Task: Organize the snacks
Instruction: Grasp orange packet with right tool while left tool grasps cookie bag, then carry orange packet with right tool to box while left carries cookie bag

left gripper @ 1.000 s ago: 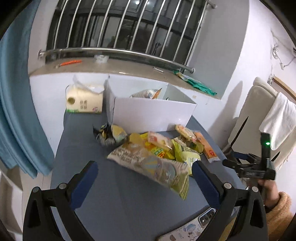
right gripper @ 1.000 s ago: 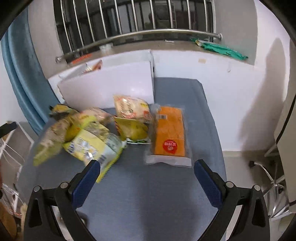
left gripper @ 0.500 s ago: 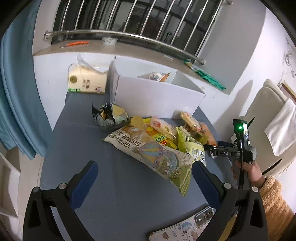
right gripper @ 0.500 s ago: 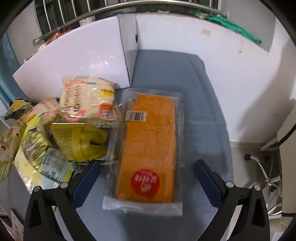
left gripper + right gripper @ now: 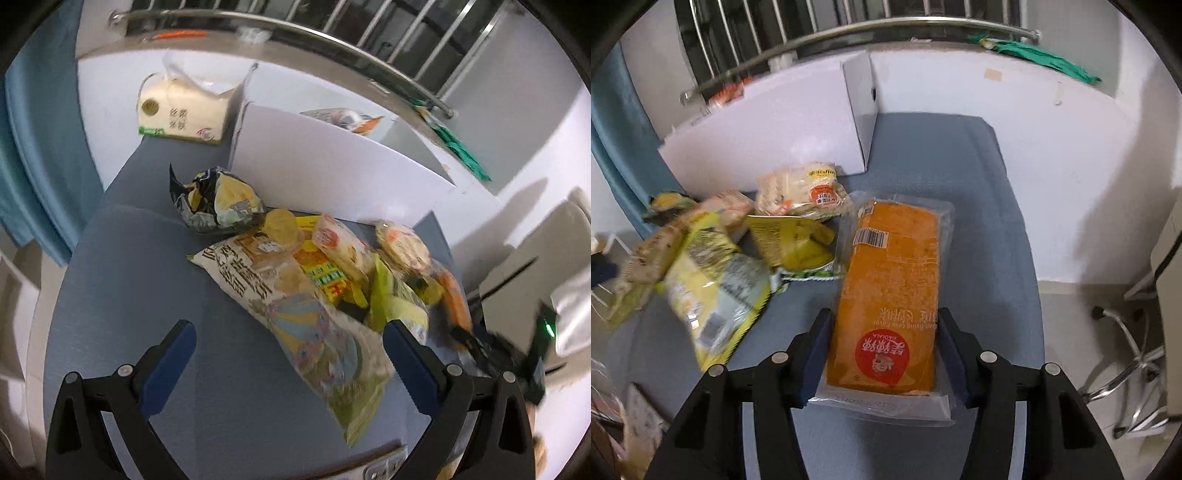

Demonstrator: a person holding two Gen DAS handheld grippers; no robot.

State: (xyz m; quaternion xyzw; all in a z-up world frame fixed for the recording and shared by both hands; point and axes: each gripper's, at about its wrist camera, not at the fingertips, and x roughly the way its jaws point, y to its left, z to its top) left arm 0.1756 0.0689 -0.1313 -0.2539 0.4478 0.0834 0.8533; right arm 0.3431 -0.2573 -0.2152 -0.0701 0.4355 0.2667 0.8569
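The setting was a domestic room: a barred window (image 5: 827,33) with blue curtain (image 5: 33,147), a tissue pack (image 5: 181,114) and packaged snacks (image 5: 306,291) on a table (image 5: 129,295).

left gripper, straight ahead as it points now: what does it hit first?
Most likely the big chip bag, lying across the line between the open left gripper fingers. Behind it sit more snack packs, then the white box. Depth is hard to judge through the fisheye.

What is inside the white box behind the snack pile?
Over the rim of the white box the left wrist view shows one packet with orange and white print. The box walls hide the rest of the inside.
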